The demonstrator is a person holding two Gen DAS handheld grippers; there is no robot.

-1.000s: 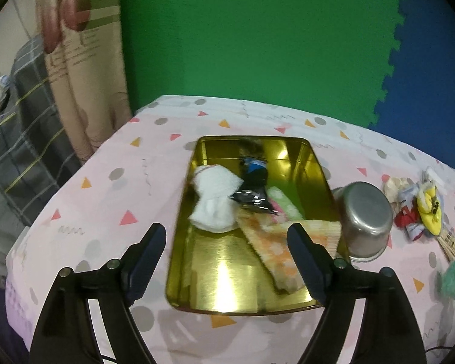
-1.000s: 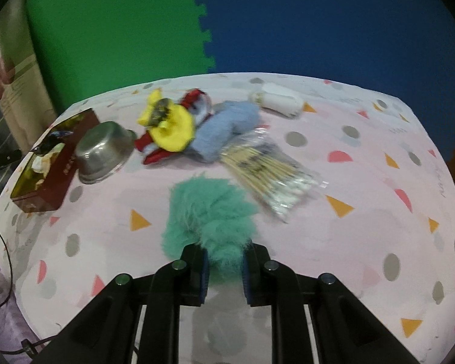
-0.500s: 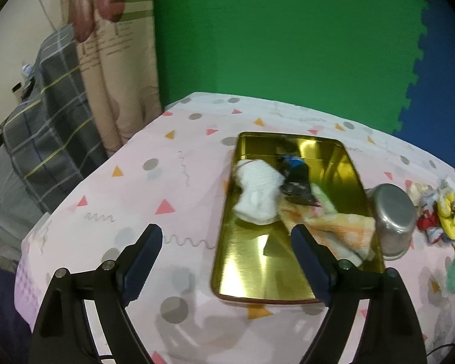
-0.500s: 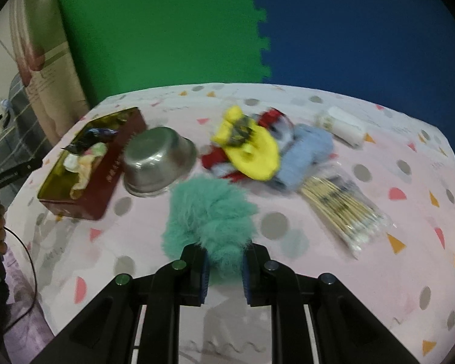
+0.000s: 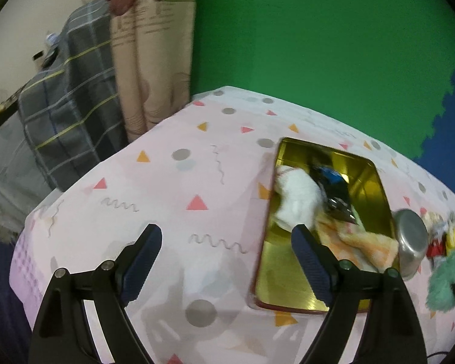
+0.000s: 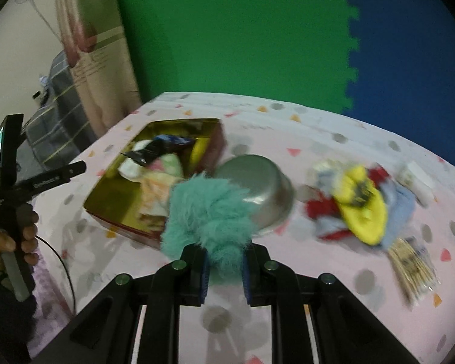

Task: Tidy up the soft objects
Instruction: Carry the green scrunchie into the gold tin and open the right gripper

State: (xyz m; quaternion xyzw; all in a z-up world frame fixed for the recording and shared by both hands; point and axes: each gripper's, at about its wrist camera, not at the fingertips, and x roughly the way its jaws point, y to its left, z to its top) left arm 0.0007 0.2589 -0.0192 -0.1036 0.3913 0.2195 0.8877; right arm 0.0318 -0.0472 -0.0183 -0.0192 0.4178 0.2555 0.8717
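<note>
Item: teal fluffy pom (image 6: 209, 212), pinched between right gripper (image 6: 224, 273) pads, frame centre. Gold tin (image 6: 100, 203) lies left and beyond, long axis toward upper right. Left gripper (image 5: 224, 261) spread, empty, farther from tin.

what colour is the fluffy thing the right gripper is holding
Teal green; the fluffy thing shows best in the right wrist view.

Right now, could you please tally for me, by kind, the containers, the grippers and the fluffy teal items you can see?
Containers: 2, the gold tin and the steel bowl
Grippers: 2, the left gripper open, the right gripper shut on the teal pom-pom
Fluffy teal items: 1, the teal pom-pom
Total: 5
</note>
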